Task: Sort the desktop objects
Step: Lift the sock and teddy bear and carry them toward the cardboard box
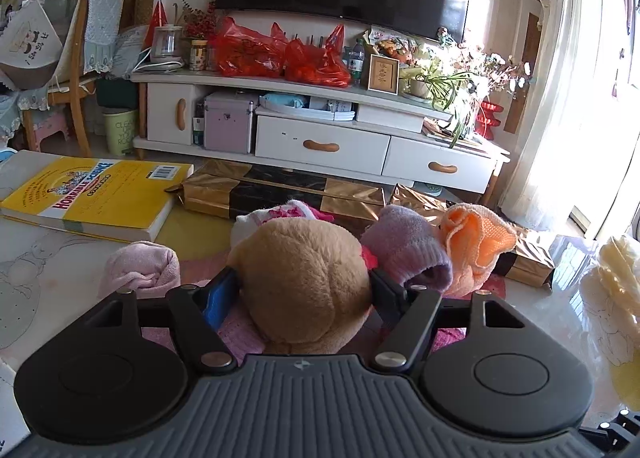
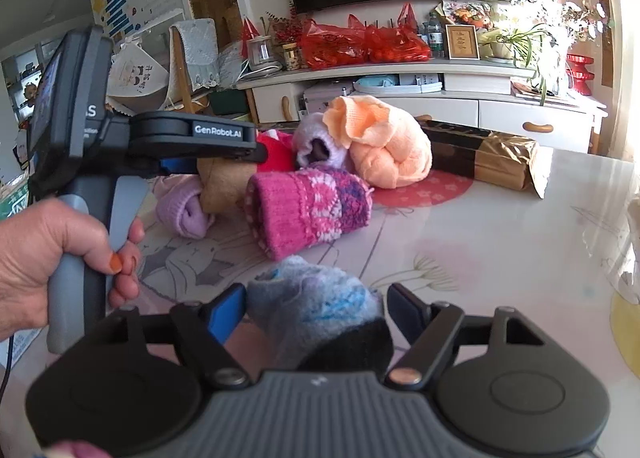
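Left gripper (image 1: 304, 290) is closed on a tan rolled sock (image 1: 304, 282), both pads pressed into its sides; the roll fills the jaws and hides much of the pile beyond. Right gripper (image 2: 316, 312) has a blue-and-grey rolled sock (image 2: 320, 318) between its fingers: the blue left pad touches the roll, while a small gap shows at the right pad, so a firm grip cannot be told. Both rolls sit low over the pale printed table (image 2: 500, 242). Between the two grippers lies a pink patterned sock roll (image 2: 308, 209), directly ahead of the right gripper. Behind it are a lilac sock roll (image 2: 316, 137) and an orange sock roll (image 2: 384, 141), touching each other. A pale pink sock roll (image 1: 140, 268) lies just left of the tan one. A gold-and-black wrapped box (image 2: 484, 155) runs along the far table edge behind the pile. A yellow book (image 1: 92, 193) lies flat at far left, apart from the socks. A hand (image 2: 52, 254) grips the left gripper's handle.
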